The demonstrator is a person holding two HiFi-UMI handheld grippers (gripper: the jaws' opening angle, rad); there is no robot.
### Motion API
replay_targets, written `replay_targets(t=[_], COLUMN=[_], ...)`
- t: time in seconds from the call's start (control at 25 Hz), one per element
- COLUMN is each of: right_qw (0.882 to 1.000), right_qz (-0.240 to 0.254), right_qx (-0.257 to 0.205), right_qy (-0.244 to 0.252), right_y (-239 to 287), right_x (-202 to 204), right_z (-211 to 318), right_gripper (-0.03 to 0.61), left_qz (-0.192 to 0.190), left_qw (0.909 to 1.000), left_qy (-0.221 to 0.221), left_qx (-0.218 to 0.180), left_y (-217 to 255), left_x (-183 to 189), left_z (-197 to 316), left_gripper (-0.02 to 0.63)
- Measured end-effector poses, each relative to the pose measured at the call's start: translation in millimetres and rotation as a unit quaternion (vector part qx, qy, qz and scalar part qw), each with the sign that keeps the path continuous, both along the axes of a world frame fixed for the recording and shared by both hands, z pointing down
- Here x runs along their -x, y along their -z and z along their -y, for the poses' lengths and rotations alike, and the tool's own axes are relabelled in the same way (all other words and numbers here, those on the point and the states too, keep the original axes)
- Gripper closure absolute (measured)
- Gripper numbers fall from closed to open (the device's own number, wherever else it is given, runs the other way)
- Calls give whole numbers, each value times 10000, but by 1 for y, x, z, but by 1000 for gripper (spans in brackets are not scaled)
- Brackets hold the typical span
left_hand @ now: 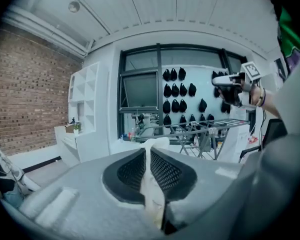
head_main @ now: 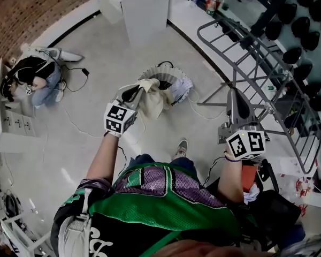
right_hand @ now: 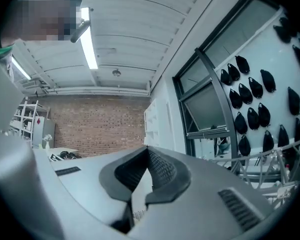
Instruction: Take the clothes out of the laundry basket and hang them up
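A cream garment (head_main: pixel 152 101) hangs from my left gripper (head_main: pixel 136 91), whose jaws are shut on a fold of it. In the left gripper view the cream garment (left_hand: pixel 151 174) is pinched between the black pads, just above the round laundry basket (head_main: pixel 161 73). More pale clothes (head_main: pixel 181 90) lie over the basket's right rim. My right gripper (head_main: pixel 236 94) is raised in front of the grey drying rack (head_main: pixel 259 55), shut with nothing in it. In the right gripper view the right gripper (right_hand: pixel 147 149) has its tips together. The left gripper view shows the drying rack (left_hand: pixel 210 126) straight ahead.
A person (head_main: pixel 35 78) sits on the floor at the far left beside cables (head_main: pixel 77 79). A white shelf unit (head_main: pixel 142 7) stands behind the basket. Black pouches (head_main: pixel 305 15) hang on the wall behind the rack. My own legs and a shoe (head_main: pixel 182 146) are below the basket.
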State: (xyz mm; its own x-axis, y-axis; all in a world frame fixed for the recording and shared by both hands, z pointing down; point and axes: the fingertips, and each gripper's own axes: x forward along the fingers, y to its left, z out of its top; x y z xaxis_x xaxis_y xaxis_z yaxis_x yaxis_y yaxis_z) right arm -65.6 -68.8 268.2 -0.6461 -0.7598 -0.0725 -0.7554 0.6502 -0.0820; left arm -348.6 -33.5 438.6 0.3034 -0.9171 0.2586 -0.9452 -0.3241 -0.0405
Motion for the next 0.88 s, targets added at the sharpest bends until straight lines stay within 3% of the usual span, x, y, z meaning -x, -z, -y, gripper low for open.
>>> replay_targets(t=[0.32, 0.56, 0.88], right_qw=[9994, 9983, 9962], right_qz=[33, 83, 147], right_qx=[-86, -93, -169], right_qy=[-344, -569, -839], right_y=[21, 36, 51], right_x=[19, 9, -51], right_z=[-62, -83, -80], right_gripper=[578, 578, 578], left_qz=[-475, -531, -713], left_qw=[9963, 9934, 9871], left_qy=[-407, -643, -851], left_qx=[-594, -788, -1157], left_y=[81, 126, 182], left_x=[17, 9, -34], left_z=[-43, -58, -46], left_gripper=[578, 578, 578])
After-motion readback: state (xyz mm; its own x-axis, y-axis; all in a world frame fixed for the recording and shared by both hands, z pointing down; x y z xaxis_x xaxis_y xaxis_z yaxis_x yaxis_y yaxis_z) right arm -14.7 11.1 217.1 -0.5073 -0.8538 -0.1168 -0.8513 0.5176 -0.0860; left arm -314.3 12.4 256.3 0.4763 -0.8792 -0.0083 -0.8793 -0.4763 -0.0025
